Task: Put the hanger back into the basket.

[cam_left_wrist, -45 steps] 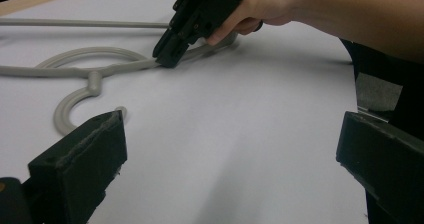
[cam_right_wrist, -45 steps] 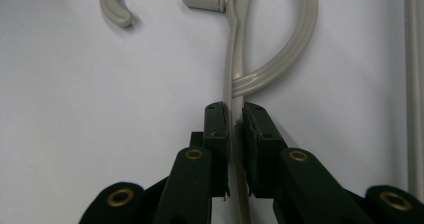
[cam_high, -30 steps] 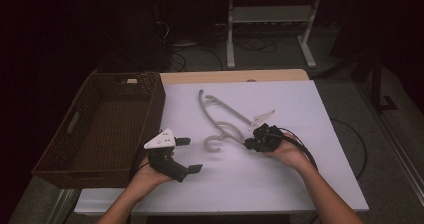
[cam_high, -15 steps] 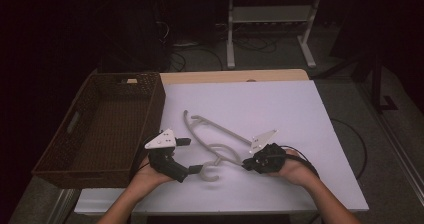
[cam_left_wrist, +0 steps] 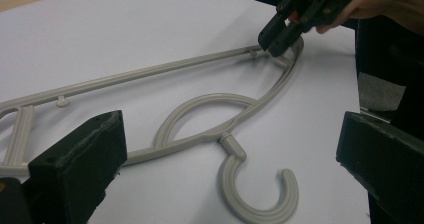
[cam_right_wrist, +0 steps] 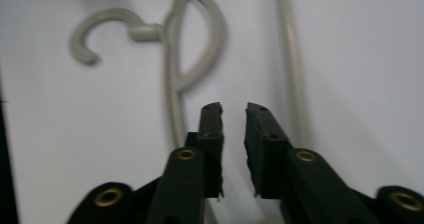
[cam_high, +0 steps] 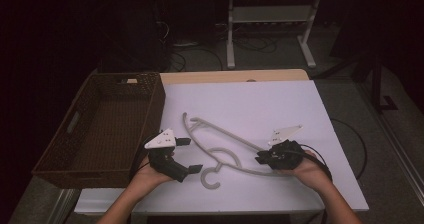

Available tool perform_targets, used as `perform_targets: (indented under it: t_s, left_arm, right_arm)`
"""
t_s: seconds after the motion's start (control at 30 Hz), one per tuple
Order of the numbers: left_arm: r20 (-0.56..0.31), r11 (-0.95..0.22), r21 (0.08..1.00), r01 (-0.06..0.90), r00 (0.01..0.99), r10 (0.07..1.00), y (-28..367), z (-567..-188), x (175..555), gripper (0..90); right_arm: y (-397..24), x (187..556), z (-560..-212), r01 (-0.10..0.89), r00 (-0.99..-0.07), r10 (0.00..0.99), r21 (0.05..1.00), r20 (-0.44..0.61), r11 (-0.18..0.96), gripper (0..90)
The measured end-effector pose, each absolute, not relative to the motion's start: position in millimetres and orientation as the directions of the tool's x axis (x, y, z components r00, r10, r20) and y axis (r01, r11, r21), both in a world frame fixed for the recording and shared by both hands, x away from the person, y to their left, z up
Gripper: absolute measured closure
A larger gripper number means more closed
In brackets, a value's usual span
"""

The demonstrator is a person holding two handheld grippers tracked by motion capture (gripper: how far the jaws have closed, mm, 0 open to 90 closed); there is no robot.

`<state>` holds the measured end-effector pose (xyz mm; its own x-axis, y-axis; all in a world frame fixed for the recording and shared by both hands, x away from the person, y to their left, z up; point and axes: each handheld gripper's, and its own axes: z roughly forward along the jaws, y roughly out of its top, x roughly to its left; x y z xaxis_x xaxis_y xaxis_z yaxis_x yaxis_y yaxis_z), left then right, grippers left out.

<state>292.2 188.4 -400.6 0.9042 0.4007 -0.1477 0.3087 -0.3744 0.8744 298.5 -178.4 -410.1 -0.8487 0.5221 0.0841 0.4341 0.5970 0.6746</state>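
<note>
Grey plastic hanger lay flat on the white table, between the two grippers. Right gripper sat at the hanger's end corner where rod and shoulder meet; its jaws had just been opening, a narrow gap stood between them and nothing was pinched there, so the hanger was released. Left gripper stood released, jaws wide, hook lying just ahead of them. Wicker basket lay beyond the left gripper's outer side.

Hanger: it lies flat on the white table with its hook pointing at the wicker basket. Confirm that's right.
Not quite. The hanger does lie flat on the white table, but the high view shows its hook pointing toward the person's near edge, not at the wicker basket.
</note>
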Motion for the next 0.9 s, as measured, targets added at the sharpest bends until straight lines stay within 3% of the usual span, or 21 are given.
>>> perform_targets:
  t_s: [0.1,0.23,0.6,0.9]
  left_arm:
    - [-0.146,-0.375,0.875,0.306,0.906,0.398,187,-401,292,0.0]
    - [-0.149,-0.376,0.873,0.310,0.905,0.399,187,-401,292,0.0]
    - [-0.144,-0.377,0.874,0.306,0.905,0.401,187,-401,292,0.0]
    - [-0.147,-0.381,0.871,0.311,0.904,0.402,187,-401,292,0.0]
  right_arm:
    - [-188,301,-413,0.466,-0.821,0.566,0.655,0.071,0.594,85.4]
    - [-188,303,-421,0.481,-0.813,0.579,0.628,0.060,0.611,89.0]
    - [-180,312,-434,0.492,-0.807,0.590,0.562,0.010,0.665,89.3]
    - [-195,336,-431,0.530,-0.762,0.647,0.562,-0.012,0.634,89.4]
